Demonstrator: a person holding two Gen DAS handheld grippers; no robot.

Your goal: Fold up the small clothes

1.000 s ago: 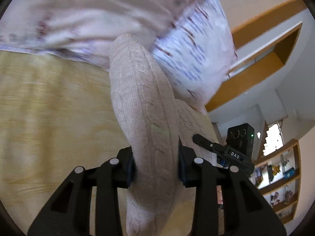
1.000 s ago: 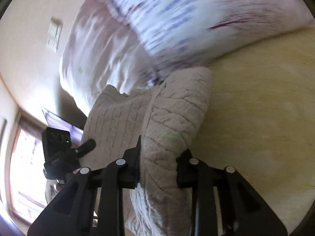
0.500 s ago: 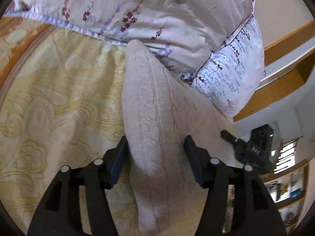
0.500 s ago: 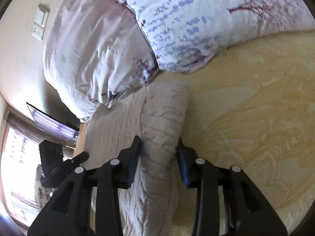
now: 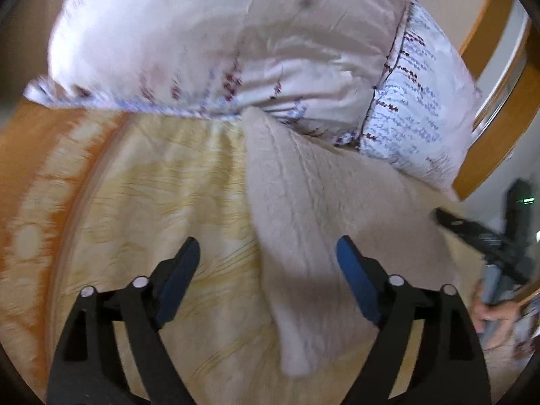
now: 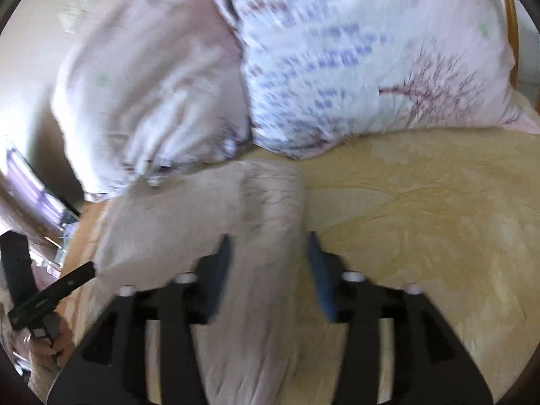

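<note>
A beige cable-knit sweater (image 5: 303, 202) lies on the yellow patterned bedspread (image 5: 152, 185), its far end against the pillows. My left gripper (image 5: 266, 270) is open wide, its fingers apart on either side of the sweater's left fold, not gripping it. In the right wrist view the same sweater (image 6: 216, 222) lies flat with its right fold between the fingers. My right gripper (image 6: 270, 260) is open, its jaws standing clear of the cloth. Each gripper shows at the edge of the other's view: the right one (image 5: 472, 233), the left one (image 6: 50, 290).
Two pillows lean at the head of the bed: a pale pink floral one (image 5: 219, 44) and a white one with blue print (image 5: 422, 114). A wooden headboard (image 5: 489, 135) stands at the right. Bedspread (image 6: 422, 209) stretches to the right of the sweater.
Both grippers have opened and let go of the sweater folds. The sweater has dropped flat on the bedspread, and both grippers have drawn back a little.
</note>
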